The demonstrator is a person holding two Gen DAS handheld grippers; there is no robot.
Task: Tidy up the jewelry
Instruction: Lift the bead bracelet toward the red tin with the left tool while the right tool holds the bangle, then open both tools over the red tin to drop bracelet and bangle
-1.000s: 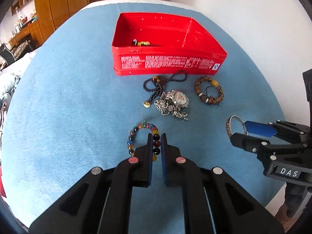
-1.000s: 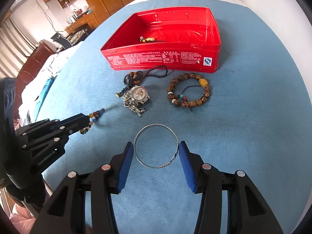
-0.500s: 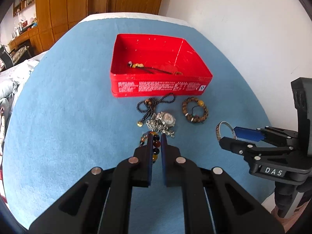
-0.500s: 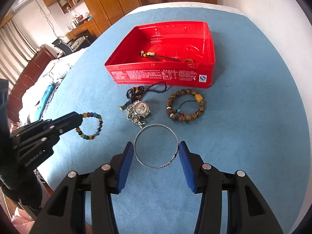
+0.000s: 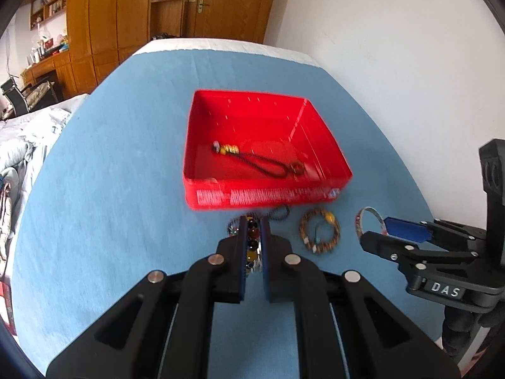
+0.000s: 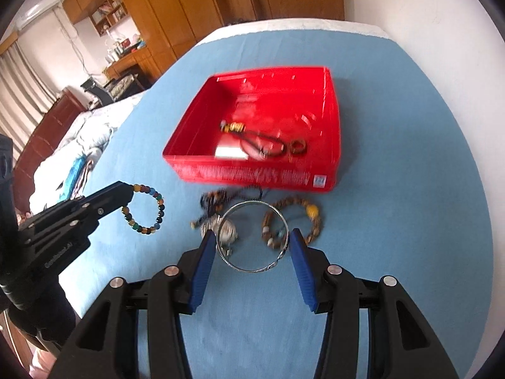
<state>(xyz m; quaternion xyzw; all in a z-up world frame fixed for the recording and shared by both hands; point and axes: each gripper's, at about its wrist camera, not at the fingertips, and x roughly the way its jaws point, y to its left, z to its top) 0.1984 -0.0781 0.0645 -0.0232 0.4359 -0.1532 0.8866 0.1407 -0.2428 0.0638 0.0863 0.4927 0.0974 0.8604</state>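
Red box (image 5: 268, 195) sits on the blue tabletop (image 5: 110, 189) — my landmark for everything else. Inside it, a dark cord piece with gold beads (image 5: 225, 149) lies on the box floor, a small brown ring (image 6: 298, 147) at the cord's other end.

My left gripper (image 5: 254, 232): fingers (image 5: 242, 237) pressed close together, clamped on the multicoloured bead bracelet (image 6: 148, 208). From the right wrist view the bracelet hangs as a loop off the fingertips, lifted above the tabletop, off to the left of the box's near corner. In my own left view only a few beads show in the narrow slot between the fingers.

My right gripper (image 6: 252, 246): fingers (image 6: 203, 259) set apart to the width of the silver bangle (image 6: 252, 237), which spans the gap, each side of the ring against a blue pad. It is held level, in front of the box's near wall. In the left view the bangle (image 5: 369, 224) shows edge-on at the right gripper's tip, to the right of the box.

On the tabletop just in front of the box's near wall — a brown wooden bead bracelet (image 5: 319, 232) with one yellow bead, lying flat; beside it to the left a silver watch (image 6: 227, 230), partly hidden behind the bangle in the right view; and a dark bead necklace (image 6: 217, 197) running up toward the box wall. Both views carry some motion blur, so fine detail on these is soft.
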